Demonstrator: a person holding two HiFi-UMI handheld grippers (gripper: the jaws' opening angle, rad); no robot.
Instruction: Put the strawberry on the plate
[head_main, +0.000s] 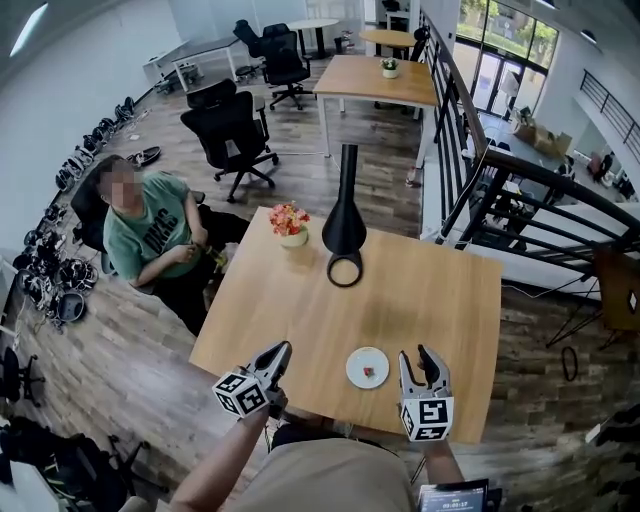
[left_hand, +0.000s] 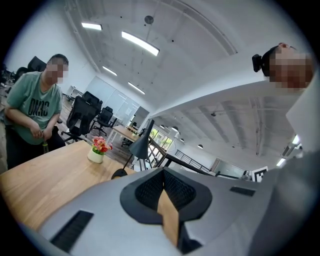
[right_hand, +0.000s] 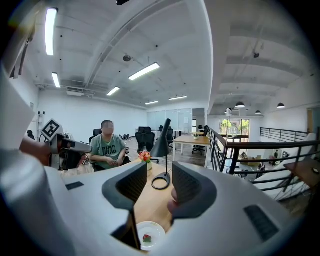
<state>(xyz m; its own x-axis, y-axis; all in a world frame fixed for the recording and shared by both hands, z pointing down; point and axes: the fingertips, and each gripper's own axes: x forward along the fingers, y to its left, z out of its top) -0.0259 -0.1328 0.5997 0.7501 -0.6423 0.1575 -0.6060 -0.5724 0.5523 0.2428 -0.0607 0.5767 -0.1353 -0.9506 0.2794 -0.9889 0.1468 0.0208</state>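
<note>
A small red strawberry (head_main: 369, 372) lies on a white plate (head_main: 356, 360) near the front edge of the wooden table (head_main: 430, 300). My right gripper (head_main: 420, 357) hovers just right of the plate with its jaws partly apart and nothing between them. In the right gripper view the plate (right_hand: 156, 230) and strawberry (right_hand: 146, 238) show below my right gripper (right_hand: 152, 187). My left gripper (head_main: 281, 353) is held left of the plate, shut and empty. The left gripper view shows my left gripper (left_hand: 162, 192) with its jaws pressed together, pointing up across the table.
A black lamp (head_main: 344, 230) and a flower pot (head_main: 290, 225) stand at the table's far side. A person in a green shirt (head_main: 150, 235) sits at the far left corner. Office chairs (head_main: 232, 125) and a railing (head_main: 520, 190) lie beyond.
</note>
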